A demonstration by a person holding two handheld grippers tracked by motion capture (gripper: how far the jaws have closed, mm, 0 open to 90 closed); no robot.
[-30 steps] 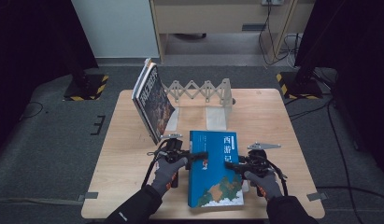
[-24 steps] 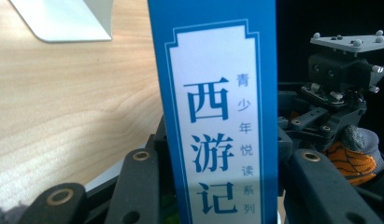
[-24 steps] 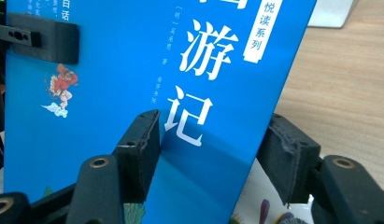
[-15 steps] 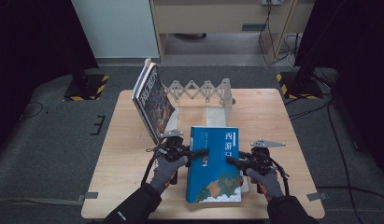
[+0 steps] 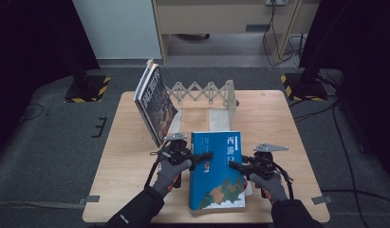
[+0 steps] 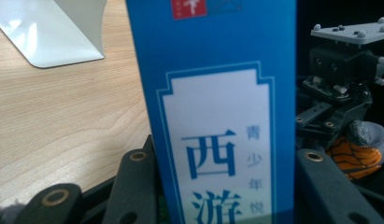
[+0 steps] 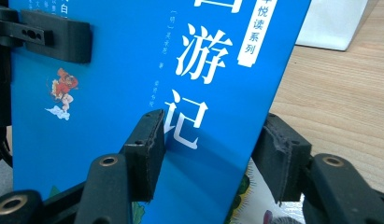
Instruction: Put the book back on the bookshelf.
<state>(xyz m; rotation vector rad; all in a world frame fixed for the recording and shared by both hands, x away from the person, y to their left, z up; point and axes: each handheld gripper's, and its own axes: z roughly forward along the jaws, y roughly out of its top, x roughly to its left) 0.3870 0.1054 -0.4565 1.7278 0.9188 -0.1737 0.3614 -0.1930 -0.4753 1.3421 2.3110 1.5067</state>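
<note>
Here the person is holding a blue book (image 5: 216,171) from both sides above the near half of the table (image 5: 135,190), the cover facing up toward the high camera. The left gripper (image 5: 202,156) is reaching in over the left edge, its fingers (image 6: 133,186) pinching the book between them. The right gripper (image 5: 236,166) is taking the right edge; its fingers (image 7: 145,149) have just been closing, and are bracketing the edge with the cover against one pad, though full contact of the far pad is unclear. Two-sided hold probably keeps the book from sagging or swinging. Behind, the folding book rack (image 5: 207,92) is carrying a dark book (image 5: 154,104) leaning at its left end, open space beside it — likely destination
</note>
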